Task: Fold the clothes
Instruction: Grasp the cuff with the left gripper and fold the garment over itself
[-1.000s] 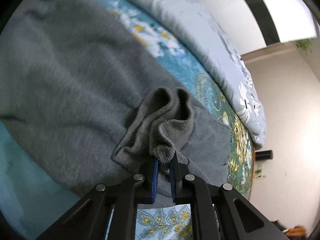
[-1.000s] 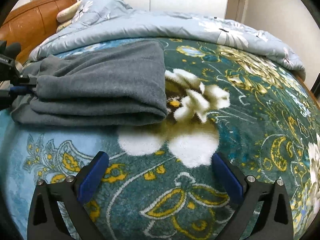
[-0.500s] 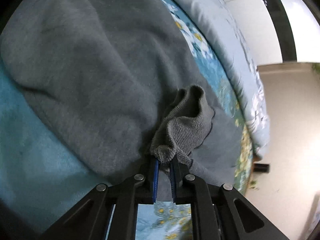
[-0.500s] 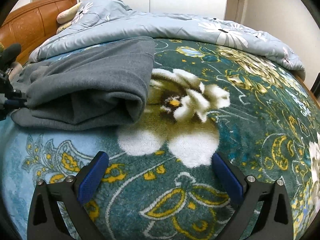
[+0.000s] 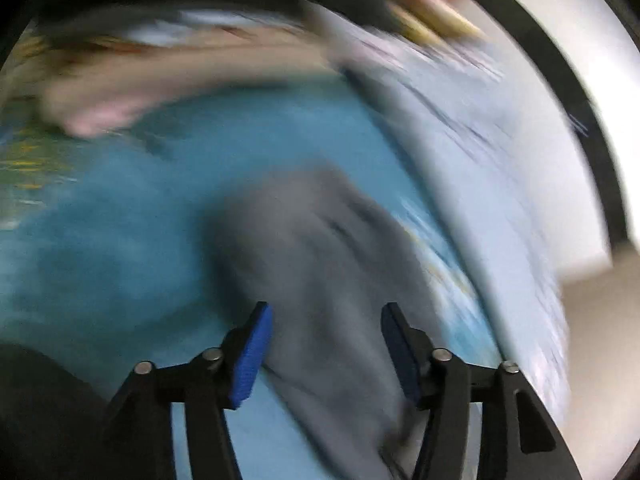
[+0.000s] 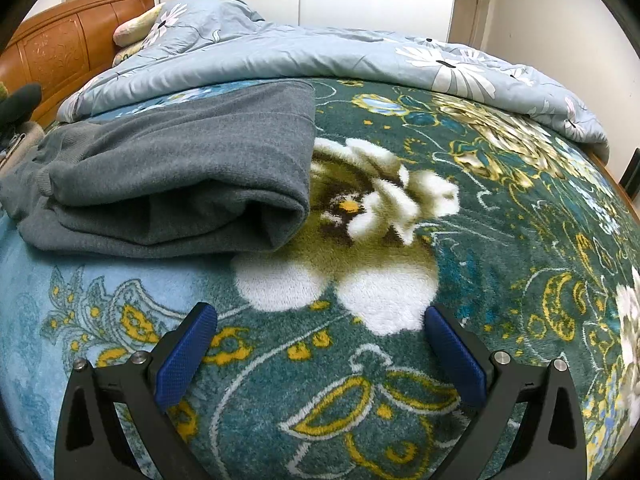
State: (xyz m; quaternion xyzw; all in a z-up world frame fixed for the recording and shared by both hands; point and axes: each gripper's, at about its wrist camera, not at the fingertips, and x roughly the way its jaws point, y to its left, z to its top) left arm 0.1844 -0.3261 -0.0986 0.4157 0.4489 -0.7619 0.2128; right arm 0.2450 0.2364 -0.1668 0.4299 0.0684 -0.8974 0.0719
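A grey knitted garment [image 6: 180,176] lies folded in layers on the floral blanket [image 6: 400,360], at the left of the right wrist view. My right gripper [image 6: 320,336] is open and empty, low over the blanket, well in front of the garment. The left wrist view is badly blurred. In it my left gripper [image 5: 326,344] is open and empty, just above the grey garment [image 5: 320,264], which stretches away between the fingers.
A pale blue flowered duvet [image 6: 320,56] is bunched along the far side of the bed. A wooden headboard [image 6: 60,48] and a pillow [image 6: 136,28] are at the back left. White wardrobe doors stand behind.
My left gripper has let go of the garment's ribbed edge, opened, and swung fast. The garment's folded part has dropped flatter on the bed. My right gripper has stayed still.
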